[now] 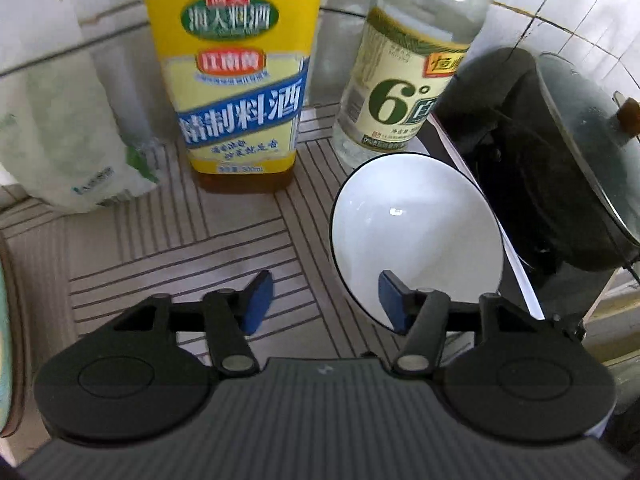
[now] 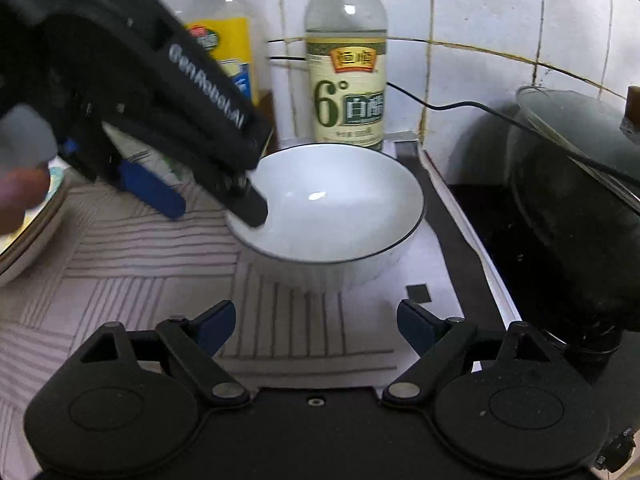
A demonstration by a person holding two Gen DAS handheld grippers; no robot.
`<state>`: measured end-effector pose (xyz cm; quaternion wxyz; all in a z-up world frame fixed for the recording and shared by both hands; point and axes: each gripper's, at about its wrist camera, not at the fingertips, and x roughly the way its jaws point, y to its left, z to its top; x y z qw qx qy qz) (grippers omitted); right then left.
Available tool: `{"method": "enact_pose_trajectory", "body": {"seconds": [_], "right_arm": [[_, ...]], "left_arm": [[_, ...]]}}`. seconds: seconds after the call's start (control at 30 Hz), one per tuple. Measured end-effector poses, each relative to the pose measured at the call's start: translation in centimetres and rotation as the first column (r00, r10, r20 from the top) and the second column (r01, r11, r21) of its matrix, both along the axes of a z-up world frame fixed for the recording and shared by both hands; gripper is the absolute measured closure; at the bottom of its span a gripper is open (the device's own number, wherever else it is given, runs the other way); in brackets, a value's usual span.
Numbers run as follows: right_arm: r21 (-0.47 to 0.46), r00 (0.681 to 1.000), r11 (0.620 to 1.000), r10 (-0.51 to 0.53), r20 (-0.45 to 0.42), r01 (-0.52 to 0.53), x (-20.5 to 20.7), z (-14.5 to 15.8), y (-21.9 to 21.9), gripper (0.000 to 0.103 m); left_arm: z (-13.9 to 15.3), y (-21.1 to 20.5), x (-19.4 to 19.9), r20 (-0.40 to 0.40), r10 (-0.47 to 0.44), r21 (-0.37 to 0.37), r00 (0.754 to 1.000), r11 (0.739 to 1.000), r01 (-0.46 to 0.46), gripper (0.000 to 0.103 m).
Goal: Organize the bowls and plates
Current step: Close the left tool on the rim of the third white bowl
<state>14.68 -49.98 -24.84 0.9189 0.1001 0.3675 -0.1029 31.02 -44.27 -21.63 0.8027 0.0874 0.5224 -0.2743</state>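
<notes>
I am holding the right claw point(image 2: 316, 326) low over the striped mat point(image 2: 132, 264), its blue pads spread wide with nothing between them. I am keeping it back from the white bowl point(image 2: 344, 204), I judge so that it is ready to steady or take the bowl without crowding the other hand.

Just beyond it, the bowl is sitting upright near the mat's right edge, close beside the black hob point(image 2: 492, 240). It is resting on the bench, not lifted.

The left claw point(image 2: 216, 204) is coming in from the upper left. In its own view the left claw point(image 1: 324, 304) is standing partly open, straddling the bowl's near rim point(image 1: 348, 280): one pad is inside the bowl point(image 1: 416, 232), the other outside over the mat point(image 1: 176, 256). The pads are not pressing on the rim yet, as far as I can tell. Straddling the wall this way is how I would pinch a thin-walled bowl by its edge.

At the far left a stack of plates point(image 2: 32, 236) is sitting on the bench; I take that as where the crockery is being gathered.

Farther back, the yellow-labelled cooking wine bottle point(image 1: 240, 84) and the white vinegar bottle point(image 1: 404, 92) are standing against the tiled wall point(image 2: 500, 16), and a black wok with a glass lid point(image 2: 576, 184) is occupying the hob. They are hemming the bowl in, so I expect to lift it toward me rather than away.
</notes>
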Motion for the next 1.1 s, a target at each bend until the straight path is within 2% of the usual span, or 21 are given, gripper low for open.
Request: {"method": "enact_pose_trajectory", "body": {"seconds": [0.13, 0.2, 0.27, 0.33, 0.4, 0.47, 0.6, 0.77, 0.93, 1.1], "right_arm": [[0.040, 0.999, 0.999, -0.014, 0.039, 0.013, 0.8, -0.4, -0.7, 0.012], [0.026, 0.999, 1.000, -0.018, 0.039, 0.017, 1.4, -0.5, -0.8, 0.012], [0.016, 0.999, 1.000, -0.017, 0.042, 0.017, 2.1, -0.7, -1.1, 0.012], [0.004, 0.999, 1.000, 0.001, 0.043, -0.001, 2.5, -0.8, -1.1, 0.011], [-0.034, 0.999, 0.999, 0.014, 0.046, -0.012, 2.8, -0.9, -0.8, 0.009], [-0.060, 0.999, 0.998, 0.027, 0.046, -0.024, 2.8, -0.9, -0.6, 0.008], [-0.020, 0.997, 0.999, 0.033, 0.064, -0.032, 2.6, -1.0, -1.0, 0.007], [0.012, 0.996, 1.000, 0.021, 0.083, -0.022, 1.8, -0.8, -0.6, 0.007], [0.021, 0.995, 0.999, 0.037, 0.093, -0.039, 0.9, 0.1, 0.3, 0.007], [-0.047, 0.993, 0.994, 0.102, 0.066, -0.099, -0.2, 1.5, 1.6, 0.007]], "left_arm": [[-1.1, 0.0, 0.6, -0.006, 0.002, -0.022, 1.000, 1.000, -0.002, 0.067], [-1.3, 0.0, 0.7, -0.013, -0.010, -0.056, 1.000, 0.998, 0.009, 0.082], [-1.3, -0.3, 0.5, -0.002, -0.033, -0.069, 0.999, 0.997, 0.033, 0.089], [-1.3, -0.9, 0.1, 0.048, -0.063, -0.028, 0.997, 0.998, 0.064, 0.090], [-1.3, -1.2, -0.3, 0.065, -0.071, -0.007, 0.995, 0.997, 0.072, 0.091], [-1.2, -1.3, -0.4, 0.064, -0.074, -0.005, 0.995, 0.997, 0.075, 0.091], [-0.9, -1.4, -0.8, 0.067, -0.079, 0.020, 0.995, 0.997, 0.078, 0.091], [0.2, 0.1, -1.4, 0.048, -0.061, -0.007, 0.997, 0.998, 0.062, 0.090], [1.3, 1.3, -2.5, 0.047, -0.065, -0.001, 0.997, 0.998, 0.065, 0.090], [2.0, 2.3, -4.9, 0.074, -0.101, 0.041, 0.992, 0.994, 0.098, 0.090]]}}
